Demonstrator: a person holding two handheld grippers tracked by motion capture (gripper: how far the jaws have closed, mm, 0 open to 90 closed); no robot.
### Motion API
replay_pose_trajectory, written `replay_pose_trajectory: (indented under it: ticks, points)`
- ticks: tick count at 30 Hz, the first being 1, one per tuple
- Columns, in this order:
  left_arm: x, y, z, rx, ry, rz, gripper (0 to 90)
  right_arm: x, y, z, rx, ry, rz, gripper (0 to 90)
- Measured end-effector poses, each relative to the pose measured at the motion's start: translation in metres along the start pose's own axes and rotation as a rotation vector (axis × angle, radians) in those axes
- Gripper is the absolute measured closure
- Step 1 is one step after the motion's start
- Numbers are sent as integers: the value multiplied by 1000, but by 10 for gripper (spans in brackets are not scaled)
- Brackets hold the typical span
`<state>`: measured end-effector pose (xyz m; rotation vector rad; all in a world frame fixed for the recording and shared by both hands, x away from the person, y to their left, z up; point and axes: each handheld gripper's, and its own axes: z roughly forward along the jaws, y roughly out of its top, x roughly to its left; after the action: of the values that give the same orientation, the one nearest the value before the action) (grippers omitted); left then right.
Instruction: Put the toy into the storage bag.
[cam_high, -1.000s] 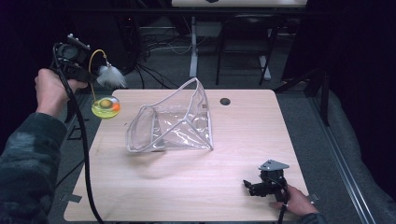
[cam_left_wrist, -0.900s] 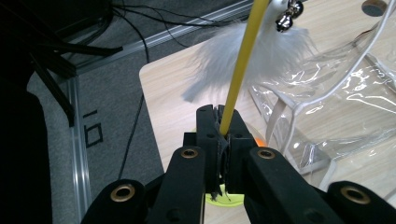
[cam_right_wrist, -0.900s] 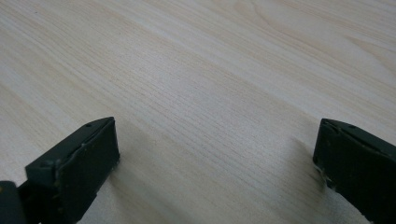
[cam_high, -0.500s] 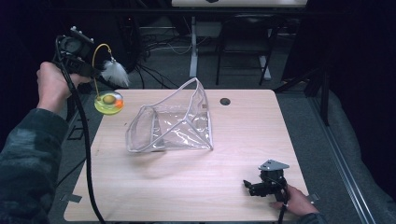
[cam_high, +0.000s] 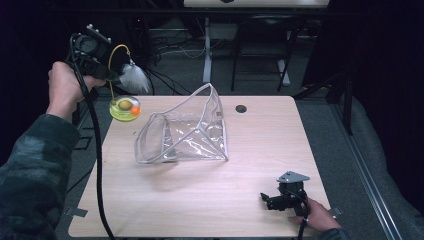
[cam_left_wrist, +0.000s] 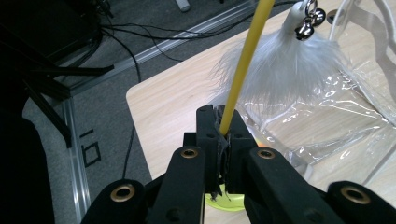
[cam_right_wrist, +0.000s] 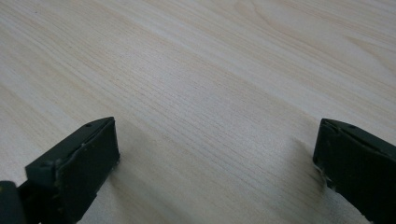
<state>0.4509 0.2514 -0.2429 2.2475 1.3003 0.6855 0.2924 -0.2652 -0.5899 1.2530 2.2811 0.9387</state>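
My left gripper (cam_high: 106, 75) is held up above the table's far left corner, shut on the thin yellow wand (cam_left_wrist: 243, 65) of a cat toy. A white feather tuft (cam_high: 134, 78) with small bells (cam_left_wrist: 308, 22) hangs at one end of the wand. A yellow-green round base (cam_high: 125, 108) with an orange ball in it dangles at the other end, just above the table. In the left gripper view the jaws (cam_left_wrist: 223, 119) pinch the wand. A clear plastic pouch (cam_high: 186, 132) stands open mid-table. My right gripper (cam_high: 268, 201) rests open on the wood at the front right (cam_right_wrist: 217, 154), holding nothing.
The light wood table (cam_high: 260, 145) has a small black round cap (cam_high: 241, 108) near its far edge. Dark floor with cables and chair legs (cam_high: 207, 55) lies beyond the table. A metal floor rail (cam_left_wrist: 70, 140) runs beside the table's left edge.
My left gripper has carried the toy a little to the right, towards the pouch, with the round base swinging along. The right gripper has stayed put.
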Motion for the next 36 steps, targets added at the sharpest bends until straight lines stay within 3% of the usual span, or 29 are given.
replay_pose_trajectory:
  ticks: [19,36]
  points:
    - [-33,13,6,-10,-50,65,877,0,0,0,0,0,0,0]
    - [-57,17,25,0,-150,87,877,0,0,0,0,0,0,0]
